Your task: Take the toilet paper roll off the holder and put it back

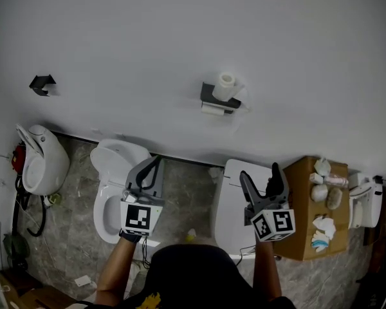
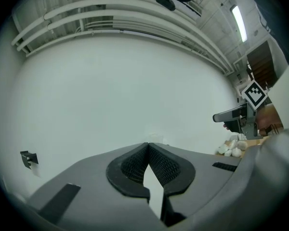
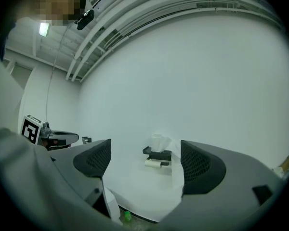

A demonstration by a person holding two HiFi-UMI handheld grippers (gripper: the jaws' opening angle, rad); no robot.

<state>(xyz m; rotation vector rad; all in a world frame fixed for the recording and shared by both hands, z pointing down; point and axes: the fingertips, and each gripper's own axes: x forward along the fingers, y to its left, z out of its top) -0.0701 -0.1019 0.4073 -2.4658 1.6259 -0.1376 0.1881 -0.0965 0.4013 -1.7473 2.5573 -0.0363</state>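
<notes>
The head view looks from above the person, forward and steeply down, onto the wall (image 1: 180,31), the holder (image 1: 217,97), the floor (image 1: 186,192), and the left tool (image 1: 157,160) and right tool (image 1: 259,172) low in frame. The left gripper view sits close behind its jaws, facing bare wall and tipped up toward the ceiling pipes (image 2: 111,13), with the right tool at its right edge. The right gripper view faces the same wall, the holder far off between its jaws, shared with the head view.

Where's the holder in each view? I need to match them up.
Head view: holder on the wall, upper centre.
Left gripper view: cannot make it out.
Right gripper view: holder on the wall, low centre.
Shared landmark: black wall hook, left of the holder.
</notes>
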